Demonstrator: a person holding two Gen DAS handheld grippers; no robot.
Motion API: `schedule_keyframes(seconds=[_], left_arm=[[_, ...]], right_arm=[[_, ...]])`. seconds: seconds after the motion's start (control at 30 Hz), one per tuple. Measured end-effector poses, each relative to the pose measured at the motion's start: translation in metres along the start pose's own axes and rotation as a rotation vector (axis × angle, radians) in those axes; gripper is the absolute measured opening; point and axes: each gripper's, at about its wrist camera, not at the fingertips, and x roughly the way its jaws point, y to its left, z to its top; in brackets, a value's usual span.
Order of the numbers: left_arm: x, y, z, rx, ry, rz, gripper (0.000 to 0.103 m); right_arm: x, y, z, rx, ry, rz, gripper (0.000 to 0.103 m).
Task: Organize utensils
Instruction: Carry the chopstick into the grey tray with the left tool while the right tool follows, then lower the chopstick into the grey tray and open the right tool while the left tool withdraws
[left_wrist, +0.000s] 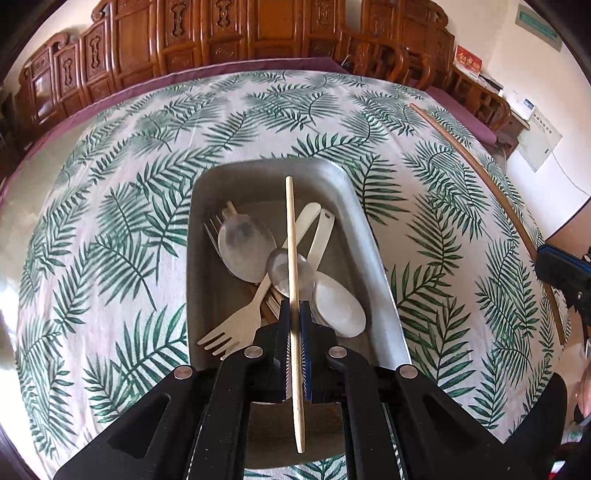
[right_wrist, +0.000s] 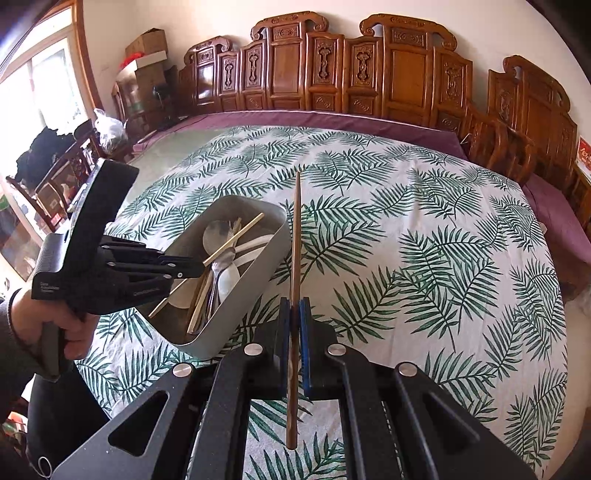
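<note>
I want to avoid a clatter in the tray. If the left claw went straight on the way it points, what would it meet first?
Probably the small metal spoon lying in the tray, just beyond the left claw. The pale chopstick it grips might touch first, though depth is hard to judge.

My table wears a white cloth (right_wrist: 406, 221) printed with green fern leaves, over a purple underlay (right_wrist: 332, 120) showing at the far edge. A grey metal tray (left_wrist: 373, 258) of cutlery sits directly on the cloth.
</note>
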Motion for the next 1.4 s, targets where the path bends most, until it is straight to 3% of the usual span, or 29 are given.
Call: schedule_keyframes(seconds=[0.37, 0.43, 0.87, 0.9, 0.93, 1.0, 1.2, 1.4], left_arm=[[-0.008, 0.003, -0.004, -0.027, -0.025, -0.017, 0.006], [-0.020, 0.005, -0.003, -0.029, -0.051, -0.015, 0.016], [-0.089, 0.039, -0.006, -0.063, -0.199, 0.047, 0.053], [-0.092, 0.043, -0.006, -0.069, -0.206, 0.057, 0.070], [-0.096, 0.045, -0.007, -0.073, -0.220, 0.062, 0.077], [-0.102, 0.053, -0.008, -0.083, -0.239, 0.058, 0.077], [-0.109, 0.066, -0.011, -0.096, -0.250, 0.044, 0.093], [-0.110, 0.077, -0.016, -0.114, -0.252, 0.063, 0.094]], right_arm=[[0.008, 0.015, -0.005, -0.009, 0.016, 0.011, 0.006], [0.009, 0.020, -0.004, -0.008, 0.015, 0.019, 0.006], [0.037, 0.053, 0.012, 0.027, 0.010, 0.076, 0.006], [0.039, 0.054, 0.013, 0.037, 0.011, 0.082, 0.006], [0.044, 0.056, 0.014, 0.055, 0.012, 0.092, 0.006], [0.050, 0.059, 0.016, 0.074, 0.013, 0.100, 0.006], [0.071, 0.070, 0.022, 0.129, 0.031, 0.130, 0.006], [0.089, 0.071, 0.021, 0.166, 0.060, 0.103, 0.006]])
